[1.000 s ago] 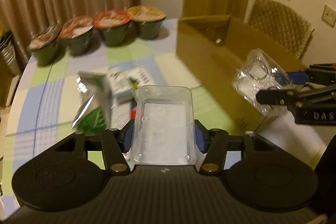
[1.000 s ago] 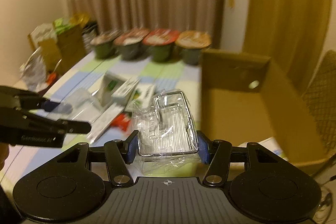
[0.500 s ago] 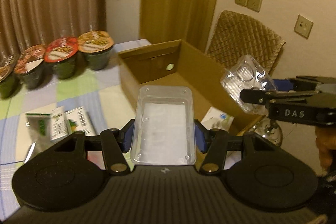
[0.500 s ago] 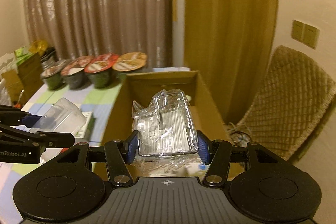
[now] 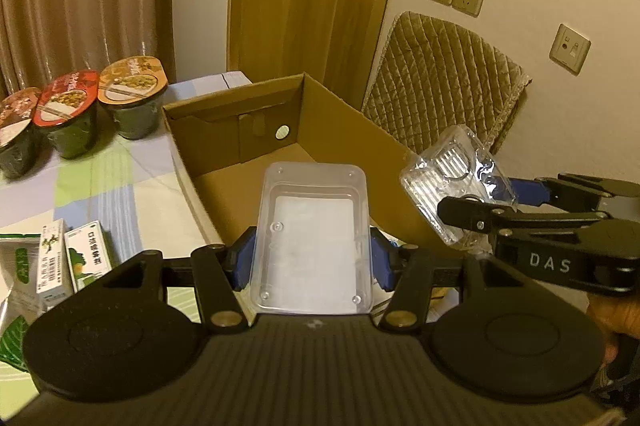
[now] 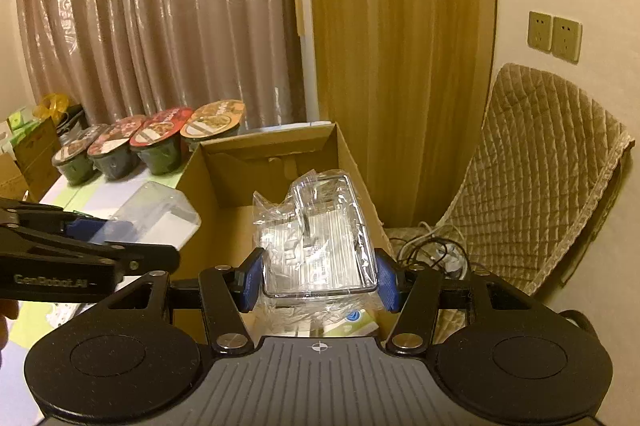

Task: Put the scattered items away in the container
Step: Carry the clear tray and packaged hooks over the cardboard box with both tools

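My left gripper [image 5: 312, 262] is shut on a clear plastic tray [image 5: 314, 238], held above the near end of the open cardboard box [image 5: 340, 130]. My right gripper [image 6: 318, 282] is shut on a clear wrapped plastic case [image 6: 320, 238], also over the box [image 6: 280, 154]. Seen from the left wrist, the right gripper [image 5: 480, 198] holds that case [image 5: 452, 170] over the box's right wall. From the right wrist, the left gripper [image 6: 120, 238] with its tray [image 6: 160, 218] hangs by the box's left wall. A small white packet [image 6: 352, 322] lies in the box.
Several instant noodle bowls [image 5: 132, 94] stand in a row at the table's far edge. Small green-and-white boxes [image 5: 68, 262] lie on the checked tablecloth [image 5: 120, 186] left of the box. A quilted chair [image 6: 540, 178] and cables [image 6: 436, 250] are to the right, curtains behind.
Both grippers swung right from over the scattered items to above the cardboard box, each still holding its clear plastic item. The box interior now fills the middle of both views.
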Demonstrator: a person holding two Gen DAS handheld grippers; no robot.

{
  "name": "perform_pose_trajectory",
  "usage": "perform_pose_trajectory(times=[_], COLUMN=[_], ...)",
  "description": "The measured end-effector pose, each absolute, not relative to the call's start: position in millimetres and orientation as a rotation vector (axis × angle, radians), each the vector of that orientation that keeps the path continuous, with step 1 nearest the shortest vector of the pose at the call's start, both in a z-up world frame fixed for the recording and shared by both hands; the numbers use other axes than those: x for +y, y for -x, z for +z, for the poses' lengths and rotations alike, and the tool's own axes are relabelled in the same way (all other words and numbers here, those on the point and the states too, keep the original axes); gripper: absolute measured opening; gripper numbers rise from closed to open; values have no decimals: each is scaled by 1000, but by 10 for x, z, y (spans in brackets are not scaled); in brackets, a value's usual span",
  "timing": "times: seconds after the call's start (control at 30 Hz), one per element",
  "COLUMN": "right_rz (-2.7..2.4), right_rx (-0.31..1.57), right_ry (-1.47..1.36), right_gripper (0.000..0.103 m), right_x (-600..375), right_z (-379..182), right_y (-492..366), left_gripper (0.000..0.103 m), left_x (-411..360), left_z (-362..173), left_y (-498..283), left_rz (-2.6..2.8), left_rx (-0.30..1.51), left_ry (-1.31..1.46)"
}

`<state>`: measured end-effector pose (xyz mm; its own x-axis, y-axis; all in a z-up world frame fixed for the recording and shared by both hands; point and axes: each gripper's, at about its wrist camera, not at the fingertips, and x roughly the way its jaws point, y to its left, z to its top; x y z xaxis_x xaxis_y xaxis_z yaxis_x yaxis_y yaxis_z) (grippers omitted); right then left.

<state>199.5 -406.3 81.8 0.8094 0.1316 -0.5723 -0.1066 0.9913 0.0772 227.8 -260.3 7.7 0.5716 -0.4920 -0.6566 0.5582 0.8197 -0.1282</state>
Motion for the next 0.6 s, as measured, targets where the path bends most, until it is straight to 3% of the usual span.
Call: perform_pose_trajectory(times=[0.6], right_rz=[120], right_rx=[642], right_ry=[-56], right_gripper=[58], right_x=[-4155], right_z=[658], right_y=[-2131], left_gripper=[52], left_x=[-2764], left_z=[-117], left_y=[-2424], left_rz=[-618], left_rx=[770], left_ry=[-87])
